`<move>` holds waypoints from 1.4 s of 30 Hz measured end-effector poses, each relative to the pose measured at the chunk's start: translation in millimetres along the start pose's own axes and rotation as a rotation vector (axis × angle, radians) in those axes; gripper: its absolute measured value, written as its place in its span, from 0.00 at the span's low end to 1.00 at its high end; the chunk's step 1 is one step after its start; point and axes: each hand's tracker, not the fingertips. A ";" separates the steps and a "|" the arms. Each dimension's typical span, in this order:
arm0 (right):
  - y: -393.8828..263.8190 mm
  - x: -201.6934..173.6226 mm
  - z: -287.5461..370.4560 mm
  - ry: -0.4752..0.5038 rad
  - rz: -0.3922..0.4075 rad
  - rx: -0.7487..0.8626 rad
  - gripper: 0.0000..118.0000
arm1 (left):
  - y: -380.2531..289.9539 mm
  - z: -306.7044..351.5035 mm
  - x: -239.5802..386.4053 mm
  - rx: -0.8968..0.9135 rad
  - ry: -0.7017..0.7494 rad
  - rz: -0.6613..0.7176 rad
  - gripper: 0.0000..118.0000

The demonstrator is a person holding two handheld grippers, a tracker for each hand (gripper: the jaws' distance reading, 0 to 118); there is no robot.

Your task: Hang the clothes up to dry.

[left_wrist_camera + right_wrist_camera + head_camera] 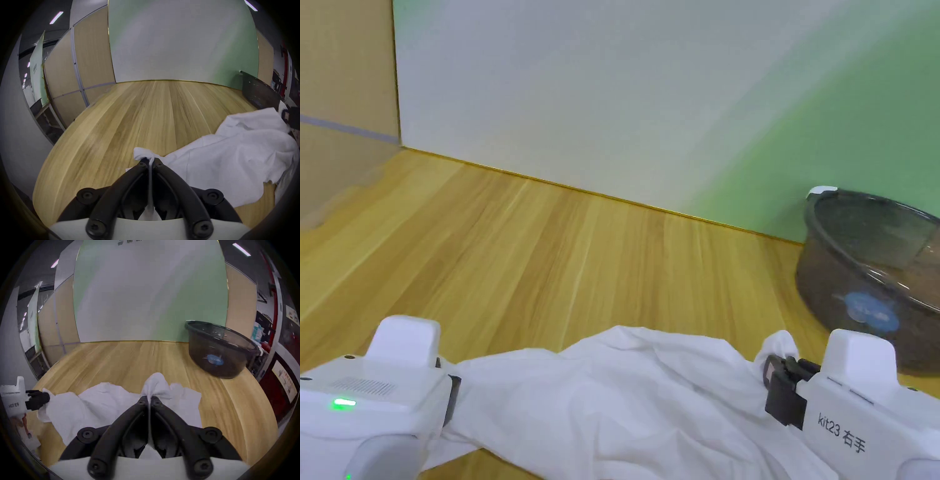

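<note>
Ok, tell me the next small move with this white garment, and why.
Probably lift both grippers together and draw them apart. The left gripper and the right gripper are each shut on a bunched edge of the white garment, whose middle sags crumpled on the wooden table. Raising it should spread it for hanging.

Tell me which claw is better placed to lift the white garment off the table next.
Neither alone: the left claw and the right claw each pinch a bunched corner of the white garment at opposite ends. Lift both together; the right sits nearer the dark basin.
</note>
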 end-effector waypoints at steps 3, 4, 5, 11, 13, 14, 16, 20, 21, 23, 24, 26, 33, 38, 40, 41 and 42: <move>9.2 -1.6 6.4 -0.049 0.034 0.062 0.01 | 20.6 14.1 -7.2 0.062 0.005 0.014 0.00; 16.8 -1.7 12.1 -0.066 0.053 0.071 0.01 | 32.2 21.4 -9.9 0.088 0.005 0.011 0.00; 24.4 0.0 21.3 -0.068 0.035 0.127 0.01 | 42.6 25.0 -13.8 0.129 0.002 0.003 0.00; 132.3 19.4 93.0 -0.123 0.092 0.364 0.01 | 158.8 94.7 -29.3 0.405 0.046 -0.104 0.00; 171.8 24.6 124.2 -0.169 0.127 0.445 0.01 | 209.7 135.4 -34.6 0.518 0.092 -0.144 0.00; 188.6 17.2 146.1 -0.151 0.117 0.484 0.01 | 228.9 154.1 -36.3 0.578 0.119 -0.147 0.00; 227.5 23.9 175.8 -0.167 0.119 0.491 0.01 | 270.5 199.1 -39.1 0.672 0.158 -0.205 0.00; 293.9 30.8 240.3 -0.198 0.087 0.557 0.01 | 341.2 273.1 -46.0 0.772 0.208 -0.207 0.00; 307.4 34.4 258.9 -0.214 0.041 0.599 0.01 | 352.5 292.8 -46.4 0.817 0.249 -0.212 0.00; 327.4 39.2 290.6 -0.225 0.025 0.659 0.01 | 376.3 325.0 -50.3 0.849 0.292 -0.205 0.00; 337.8 38.6 307.5 -0.243 0.055 0.653 0.01 | 390.1 343.5 -55.1 0.847 0.283 -0.167 0.00; 351.8 41.6 332.1 -0.255 0.045 0.657 0.01 | 404.7 373.0 -64.7 0.892 0.260 -0.086 0.00; 371.8 47.0 388.7 -0.335 0.028 0.708 0.01 | 421.5 427.1 -71.7 0.934 0.311 -0.058 0.00; 378.5 52.4 391.4 -0.346 0.027 0.707 0.01 | 426.3 421.8 -70.4 0.904 0.271 -0.029 0.00; 388.0 51.0 384.8 -0.381 0.060 0.683 0.01 | 429.6 414.5 -68.2 0.884 0.274 -0.062 0.00; 391.1 50.8 381.1 -0.388 0.046 0.689 0.01 | 432.0 407.8 -66.8 0.890 0.282 -0.068 0.00; 396.1 51.6 375.1 -0.394 0.042 0.680 0.01 | 435.4 400.8 -64.1 0.884 0.304 -0.086 0.00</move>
